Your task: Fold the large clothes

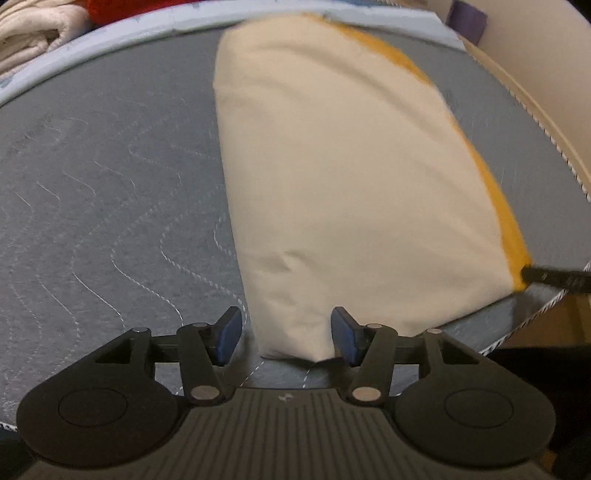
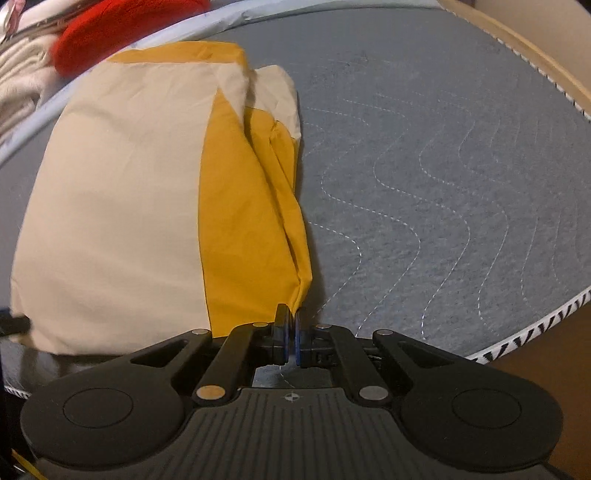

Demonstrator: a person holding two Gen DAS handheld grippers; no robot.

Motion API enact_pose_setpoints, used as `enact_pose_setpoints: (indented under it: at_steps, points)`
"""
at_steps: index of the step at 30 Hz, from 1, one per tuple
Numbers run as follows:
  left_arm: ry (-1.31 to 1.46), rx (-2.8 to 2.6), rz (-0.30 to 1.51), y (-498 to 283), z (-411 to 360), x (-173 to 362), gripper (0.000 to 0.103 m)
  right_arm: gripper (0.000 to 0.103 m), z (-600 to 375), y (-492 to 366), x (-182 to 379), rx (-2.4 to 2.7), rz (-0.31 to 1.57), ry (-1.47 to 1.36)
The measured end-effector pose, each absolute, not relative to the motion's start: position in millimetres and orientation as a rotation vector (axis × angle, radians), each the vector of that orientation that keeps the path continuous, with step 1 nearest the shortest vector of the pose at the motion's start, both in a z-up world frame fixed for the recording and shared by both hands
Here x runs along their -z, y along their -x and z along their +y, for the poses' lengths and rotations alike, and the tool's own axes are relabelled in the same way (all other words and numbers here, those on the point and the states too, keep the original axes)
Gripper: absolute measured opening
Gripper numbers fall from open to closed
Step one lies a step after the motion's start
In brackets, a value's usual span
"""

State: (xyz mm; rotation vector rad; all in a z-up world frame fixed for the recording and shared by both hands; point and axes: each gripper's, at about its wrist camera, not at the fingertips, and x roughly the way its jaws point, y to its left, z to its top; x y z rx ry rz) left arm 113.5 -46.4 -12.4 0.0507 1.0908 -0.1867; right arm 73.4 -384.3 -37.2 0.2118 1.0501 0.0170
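A folded cloth, cream [image 1: 332, 166] with a mustard-yellow side, lies on the grey quilted mat [image 1: 110, 184]. Its near cream corner [image 1: 295, 332] sits between the blue pads of my left gripper [image 1: 286, 332], which stands open; the pads are apart and do not pinch the cloth. In the right wrist view the cream panel [image 2: 110, 203] lies left of the yellow folds [image 2: 243, 221]. My right gripper [image 2: 291, 328] is shut on the near yellow corner [image 2: 301, 302]. Its black finger [image 1: 554, 278] also shows at the yellow corner in the left wrist view.
Cream clothes [image 2: 22, 85] and a red one [image 2: 110, 29] are piled beyond the mat's far left edge. The mat's stitched front edge [image 2: 535, 325] runs close to both grippers. A pale rim [image 1: 535, 92] borders the far right. Bare mat [image 2: 443, 166] lies right of the cloth.
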Motion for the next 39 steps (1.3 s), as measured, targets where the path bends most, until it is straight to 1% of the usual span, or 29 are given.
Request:
enact_pose_setpoints:
  at_steps: [3,5,6,8,10,13,16,18,20,22,23,25,28,30,32,36,39]
  points:
    - [-0.105,0.193,1.008,-105.2,-49.7,-11.4,0.06,0.002,-378.6,-73.0,34.4,-0.011,1.047,-0.174]
    - [-0.134,0.201,0.958,-99.5,-50.4,-29.4,0.06,0.004,-377.9,-70.7,29.3,0.008,1.042,-0.175]
    - [-0.144,0.204,0.935,-97.7,-49.5,-37.5,0.06,0.007,-378.2,-70.6,28.2,0.025,1.039,-0.175]
    - [-0.154,0.218,0.892,-93.1,-49.7,-52.1,0.06,0.018,-377.9,-68.3,23.5,0.061,1.036,-0.176]
    - [-0.159,0.242,0.856,-93.7,-51.1,-66.5,0.06,0.02,-379.2,-70.3,19.6,0.103,1.016,-0.172]
    - [-0.192,0.302,0.809,-92.2,-59.6,-79.3,0.06,0.02,-376.7,-67.2,0.6,0.186,0.895,-0.105]
    - [-0.252,0.375,0.772,-99.8,-71.5,-79.7,0.06,0.023,-376.9,-62.1,-24.2,0.113,0.706,-0.162]
    - [-0.274,0.43,0.764,-108.6,-77.4,-73.6,0.06,0.023,-372.8,-61.2,-31.2,-0.003,0.642,-0.213]
    - [-0.284,0.488,0.772,-120.1,-83.1,-65.5,0.06,0.023,-366.9,-68.4,-21.3,-0.08,0.704,-0.247]
    - [-0.307,0.546,0.8,-136.9,-89.6,-53.3,0.06,0.023,-360.6,-81.2,2.4,-0.136,0.871,-0.281]
    - [-0.317,0.579,0.824,-145.0,-89.5,-42.9,0.06,0.023,-356.7,-86.1,16.1,-0.137,0.96,-0.267]
    - [-0.344,0.618,0.867,-164.4,-94.3,-23.5,0.06,0.023,-350.4,-89.4,34.7,-0.085,1.057,-0.179]
    - [-0.349,0.547,0.871,-191.1,-92.0,6.4,0.06,0.023,-348.7,-91.1,36.7,-0.072,1.066,-0.142]
    - [-0.247,0.493,0.843,-209.3,-78.8,18.3,0.064,0.023,-347.7,-91.0,36.7,-0.071,1.064,-0.136]
    - [-0.155,0.441,0.848,-228.9,-69.5,23.3,0.065,0.023,-344.4,-93.3,38.8,-0.075,1.06,-0.124]
    - [-0.164,0.381,0.777,-265.7,-75.4,20.0,0.066,0.023,-337.8,-94.2,40.6,-0.083,1.074,-0.081]
    - [-0.115,0.318,0.78,-299.2,-71.1,23.9,0.066,0.022,-329.7,-98.2,40.6,-0.076,1.09,-0.067]
